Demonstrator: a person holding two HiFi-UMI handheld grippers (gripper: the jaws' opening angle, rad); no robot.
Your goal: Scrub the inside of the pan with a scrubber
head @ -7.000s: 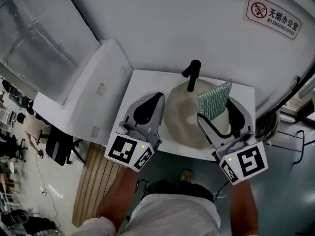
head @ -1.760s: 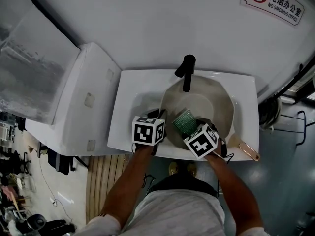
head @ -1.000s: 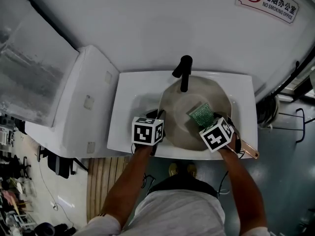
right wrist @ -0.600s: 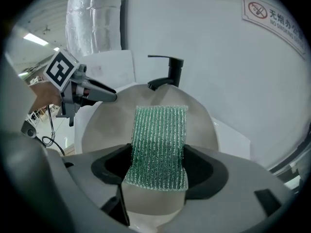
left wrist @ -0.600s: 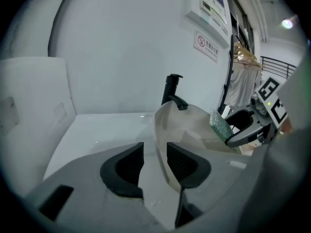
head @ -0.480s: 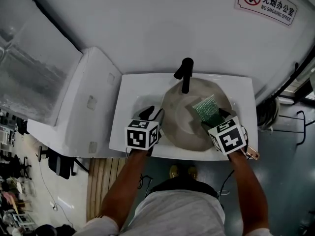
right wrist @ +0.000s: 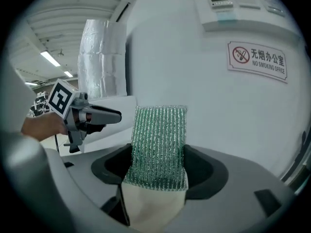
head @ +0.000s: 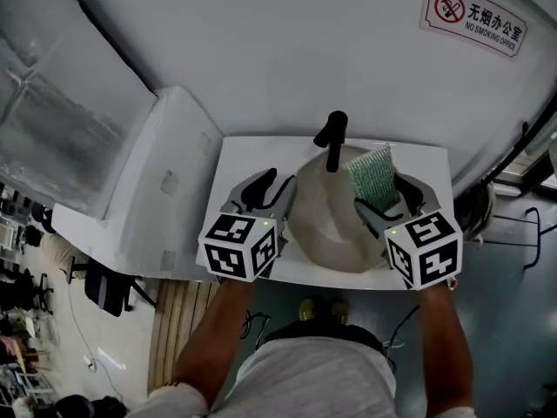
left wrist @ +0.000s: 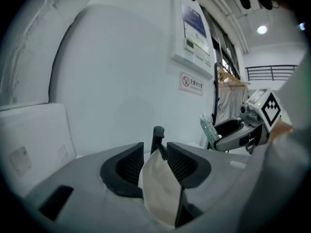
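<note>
The pan (head: 326, 220), round with a beige inside, lies in the white sink (head: 237, 159); its handle is hidden under my right gripper's marker cube. My left gripper (head: 274, 187) hangs above the pan's left rim, held high toward the camera, open with nothing between its jaws. In the left gripper view the pan (left wrist: 158, 188) shows through the gap of the left gripper (left wrist: 154, 155). My right gripper (head: 385, 194) hangs above the pan's right side, shut on a green mesh scrubber (head: 371, 172). The scrubber (right wrist: 159, 144) stands upright between the right gripper's (right wrist: 159, 165) pads.
A black faucet (head: 333, 138) stands at the back of the sink, close to the scrubber. A white boxy unit (head: 161, 185) adjoins the sink on the left. The white wall with a no-smoking sign (head: 474, 11) rises right behind.
Both grippers rose out of the sink toward the camera. The left one came off the pan's left rim and opened. The right one lifted the scrubber out of the pan.
</note>
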